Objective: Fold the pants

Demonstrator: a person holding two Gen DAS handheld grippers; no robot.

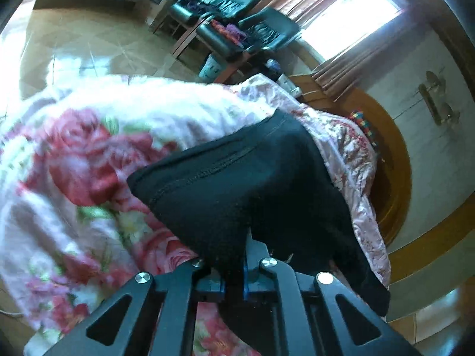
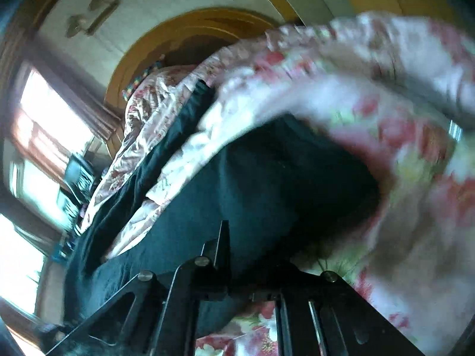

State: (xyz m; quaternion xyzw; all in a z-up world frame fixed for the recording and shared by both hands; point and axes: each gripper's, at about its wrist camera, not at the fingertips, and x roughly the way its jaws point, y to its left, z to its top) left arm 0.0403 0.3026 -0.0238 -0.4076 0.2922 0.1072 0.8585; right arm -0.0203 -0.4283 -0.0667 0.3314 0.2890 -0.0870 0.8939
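On the bed: we hold black pants (image 1: 237, 178) over the floral blanket (image 1: 74, 154).
Left gripper (image 1: 237, 255): pinched on fabric.
Right gripper (image 2: 234, 237): also clamped on cloth.
Advice: we should keep edges level, taut.

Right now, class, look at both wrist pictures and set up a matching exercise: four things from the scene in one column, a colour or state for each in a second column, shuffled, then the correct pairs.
Things:
1. pants
2. blanket
3. left hand-held gripper
4. headboard

Colours or states:
A. curved, orange-brown wood
B. dark, spread over the bed
C. clamped on dark fabric
D. pink roses on white

Pairs: 1-B, 2-D, 3-C, 4-A
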